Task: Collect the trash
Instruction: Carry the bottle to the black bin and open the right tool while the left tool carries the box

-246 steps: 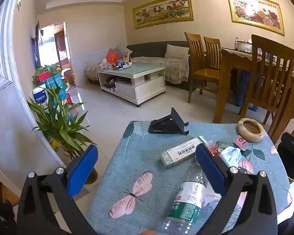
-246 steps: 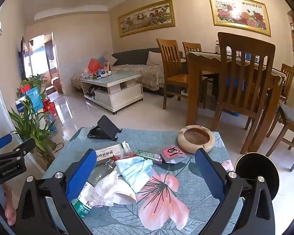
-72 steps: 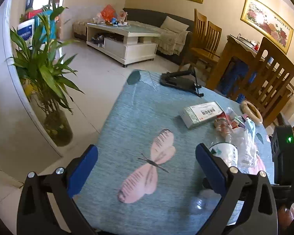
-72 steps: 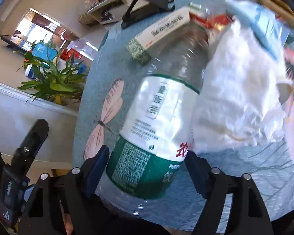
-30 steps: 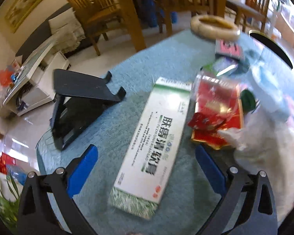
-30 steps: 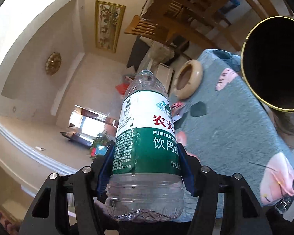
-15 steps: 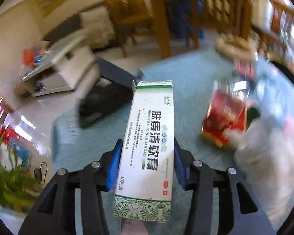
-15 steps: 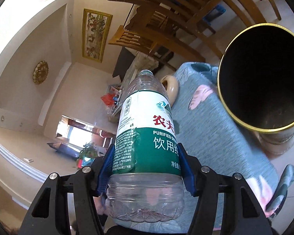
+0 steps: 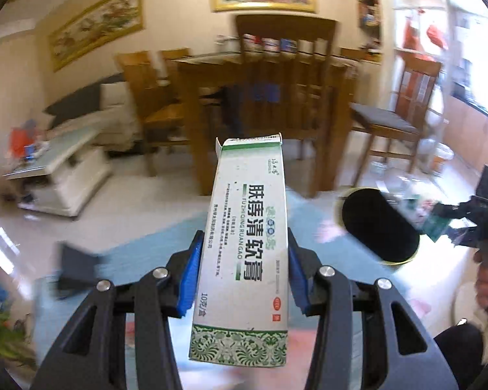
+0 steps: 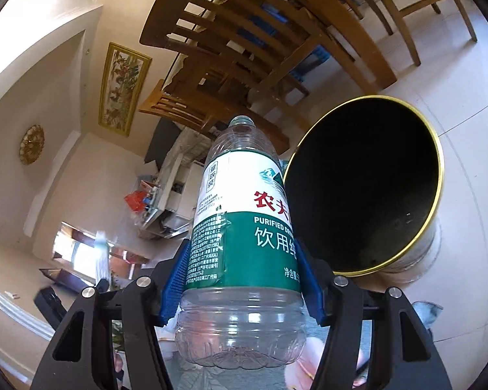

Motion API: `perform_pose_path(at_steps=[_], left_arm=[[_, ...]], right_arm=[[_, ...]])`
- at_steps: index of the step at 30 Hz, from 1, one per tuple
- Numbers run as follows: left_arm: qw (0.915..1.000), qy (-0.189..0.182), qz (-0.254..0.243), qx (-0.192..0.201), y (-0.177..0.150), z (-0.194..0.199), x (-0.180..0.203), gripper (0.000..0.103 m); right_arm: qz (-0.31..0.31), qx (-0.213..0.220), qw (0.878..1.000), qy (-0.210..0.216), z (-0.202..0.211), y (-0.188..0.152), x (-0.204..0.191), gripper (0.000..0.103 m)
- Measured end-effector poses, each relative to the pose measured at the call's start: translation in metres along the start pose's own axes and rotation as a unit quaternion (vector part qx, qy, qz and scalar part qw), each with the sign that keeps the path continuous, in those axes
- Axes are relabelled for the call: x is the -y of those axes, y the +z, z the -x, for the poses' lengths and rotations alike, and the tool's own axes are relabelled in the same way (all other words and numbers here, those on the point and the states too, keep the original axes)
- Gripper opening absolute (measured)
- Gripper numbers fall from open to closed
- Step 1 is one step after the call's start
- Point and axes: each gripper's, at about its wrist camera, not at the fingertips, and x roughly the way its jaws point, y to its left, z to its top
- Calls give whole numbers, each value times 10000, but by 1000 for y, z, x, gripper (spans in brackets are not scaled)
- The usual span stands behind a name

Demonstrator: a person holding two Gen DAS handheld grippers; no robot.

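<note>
My left gripper (image 9: 242, 273) is shut on a long white and green medicine box (image 9: 247, 243) and holds it up above the blue cloth table (image 9: 140, 253). My right gripper (image 10: 242, 279) is shut on an empty clear water bottle (image 10: 244, 227) with a green and white label, neck pointing away. The gold-rimmed black trash bin (image 10: 364, 188) stands open just right of the bottle. The bin (image 9: 379, 227) also shows in the left wrist view, to the right of the box, with the right gripper (image 9: 465, 224) beyond it, blurred.
A black phone stand (image 9: 78, 266) lies at the table's left. Wooden chairs (image 9: 286, 97) and a dining table stand behind. A white coffee table (image 9: 58, 169) is at the far left. The floor around the bin is pale tile (image 10: 465, 104).
My left gripper has closed on the medicine box and lifted it off the table, turning toward the bin. My right gripper has carried the bottle closer to the bin's mouth.
</note>
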Motion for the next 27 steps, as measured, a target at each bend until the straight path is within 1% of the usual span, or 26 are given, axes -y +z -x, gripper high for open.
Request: perform_pose_path(at_steps=[3, 4, 6, 9, 12, 13, 14, 16, 17, 18, 21, 23, 24, 25, 27], left_arm=[[9994, -328, -46, -125, -5, -33, 55, 47], [9987, -444, -112, -229, -5, -46, 73, 47], [9973, -542, -296, -395, -5, -66, 103, 47], [9956, -612, -458, -533, -4, -85, 131, 47], [9941, -671, -546, -655, 4, -103, 150, 47], [9938, -683, -568, -674, 6, -101, 146, 47], [9934, -690, -598, -689, 7, -106, 153, 47], [9927, -690, -661, -738, 12, -117, 161, 47], [9922, -688, -701, -766, 12, -124, 168, 47], [9917, -699, -732, -788, 13, -127, 172, 47], [9905, -698, -849, -829, 14, -137, 181, 47], [9900, -710, -874, -855, 16, -144, 186, 47], [9898, -717, -882, -855, 18, -148, 188, 47], [9898, -714, -893, -846, 19, -150, 190, 47], [9894, -735, -902, -867, 21, -156, 194, 47]], right_arm=[[185, -28, 9990, -407, 5, 6, 2, 61], [155, -104, 9981, -589, 3, 11, 10, 61], [35, -211, 9968, -764, -1, 18, 28, 61], [-88, -306, 9953, -917, -6, 27, 45, 61], [-222, -436, 9931, -1064, -22, 41, 56, 62], [-248, -461, 9924, -1116, -28, 46, 58, 62], [-276, -460, 9919, -1155, -33, 49, 61, 63], [-316, -499, 9896, -1308, -46, 58, 67, 65], [-380, -505, 9879, -1416, -52, 61, 72, 78], [-419, -464, 9881, -1406, -52, 62, 74, 90], [-459, -150, 9903, -1305, -44, 65, 80, 91], [-538, 139, 9905, -1256, -29, 64, 85, 91], [-611, 396, 9891, -1280, -16, 62, 88, 91], [-651, 553, 9877, -1314, -8, 59, 88, 91], [-749, 1019, 9821, -1397, 12, 52, 92, 94]])
